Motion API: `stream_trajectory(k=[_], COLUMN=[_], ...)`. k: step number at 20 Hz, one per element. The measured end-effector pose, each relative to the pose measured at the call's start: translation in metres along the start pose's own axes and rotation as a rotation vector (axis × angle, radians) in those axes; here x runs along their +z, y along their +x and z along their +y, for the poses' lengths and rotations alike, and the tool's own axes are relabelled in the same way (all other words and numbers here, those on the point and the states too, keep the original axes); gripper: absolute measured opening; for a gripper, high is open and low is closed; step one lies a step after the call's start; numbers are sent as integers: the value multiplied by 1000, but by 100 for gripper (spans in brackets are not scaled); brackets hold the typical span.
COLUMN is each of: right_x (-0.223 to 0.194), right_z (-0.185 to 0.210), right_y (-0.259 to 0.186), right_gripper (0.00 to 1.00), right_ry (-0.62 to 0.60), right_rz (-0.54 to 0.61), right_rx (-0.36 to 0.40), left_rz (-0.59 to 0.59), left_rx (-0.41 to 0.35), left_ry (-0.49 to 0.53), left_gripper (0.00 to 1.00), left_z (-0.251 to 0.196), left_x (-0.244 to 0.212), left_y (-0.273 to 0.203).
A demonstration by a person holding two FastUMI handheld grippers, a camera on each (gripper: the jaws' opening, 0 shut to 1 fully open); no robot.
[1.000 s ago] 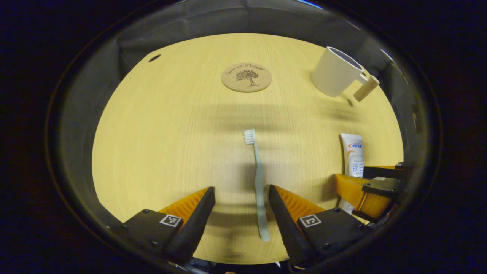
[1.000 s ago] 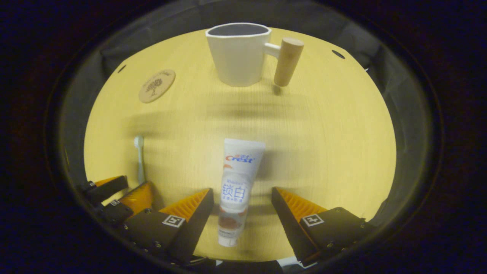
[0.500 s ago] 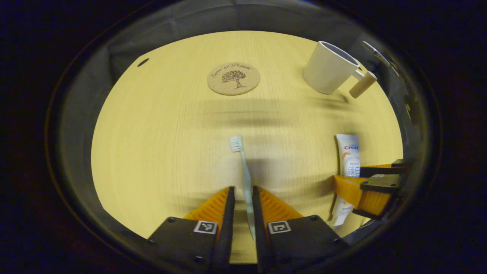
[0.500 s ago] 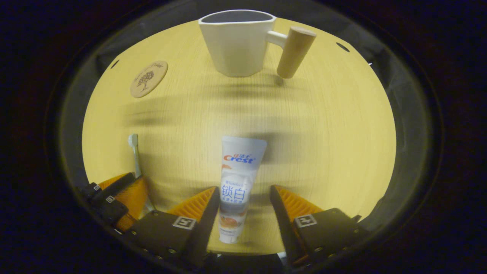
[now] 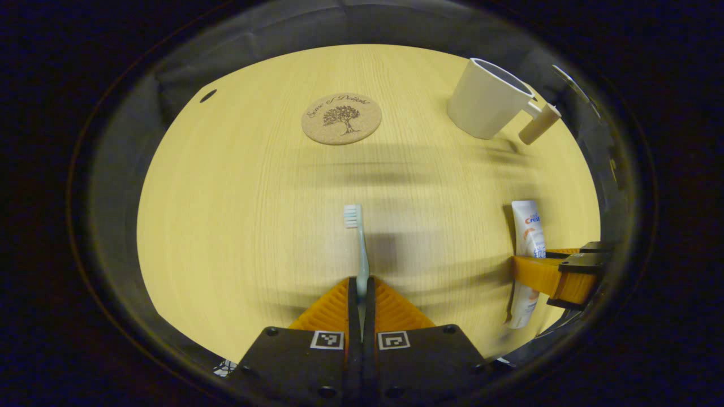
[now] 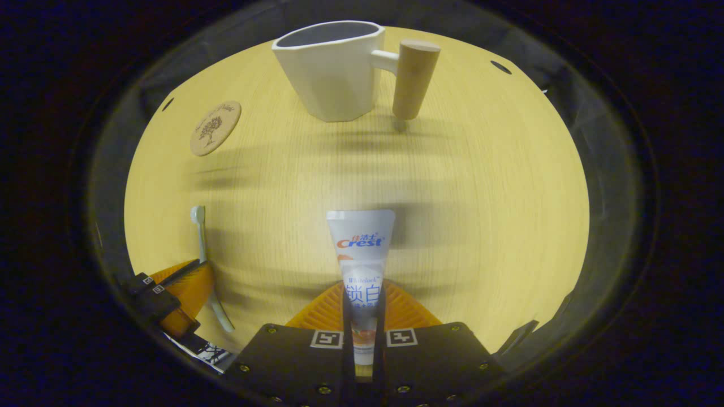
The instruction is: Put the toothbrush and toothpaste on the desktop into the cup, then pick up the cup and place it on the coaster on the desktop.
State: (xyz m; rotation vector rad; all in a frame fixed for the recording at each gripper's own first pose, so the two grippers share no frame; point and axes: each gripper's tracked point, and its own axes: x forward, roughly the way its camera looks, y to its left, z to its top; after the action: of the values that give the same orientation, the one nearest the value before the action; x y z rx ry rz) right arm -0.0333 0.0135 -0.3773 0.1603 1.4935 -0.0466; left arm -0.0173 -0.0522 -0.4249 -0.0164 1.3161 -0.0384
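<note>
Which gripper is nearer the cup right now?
Right. The right gripper, shut on the toothpaste, faces the cup straight ahead. The left gripper, shut on the toothbrush, sits farther off, with the cup up to its right.

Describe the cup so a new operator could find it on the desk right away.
Start from the pale wooden desktop and look to its far side, beyond the toothpaste clamped in the right gripper. The cup stands there upright, white, faceted, with an open mouth. Its round wooden handle sets it apart from the flat cork coaster off to the left.
</note>
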Motion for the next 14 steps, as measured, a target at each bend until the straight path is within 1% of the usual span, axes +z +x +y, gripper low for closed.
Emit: stream_trajectory(k=[3, 4, 7, 11, 14], right_x=[-2, -1, 6, 20, 43], right_z=[-2, -5, -11, -20, -20], right_y=[-4, -7, -19, -48, -76], right_gripper=[13, 13, 13, 13, 13], right_ry=[48, 67, 88, 108, 131], right_rz=[-1, -7, -47, -107, -175], right_rx=[49, 55, 59, 78, 111], left_rz=[-14, -20, -32, -80, -155], left_rx=[-8, -15, -6, -23, -40], left_ry=[-6, -10, -27, -43, -47], left_gripper=[8, 8, 8, 8, 7], left_z=[0, 1, 9, 12, 12], left_x=[1, 1, 1, 12, 33], left_y=[-1, -1, -5, -19, -40])
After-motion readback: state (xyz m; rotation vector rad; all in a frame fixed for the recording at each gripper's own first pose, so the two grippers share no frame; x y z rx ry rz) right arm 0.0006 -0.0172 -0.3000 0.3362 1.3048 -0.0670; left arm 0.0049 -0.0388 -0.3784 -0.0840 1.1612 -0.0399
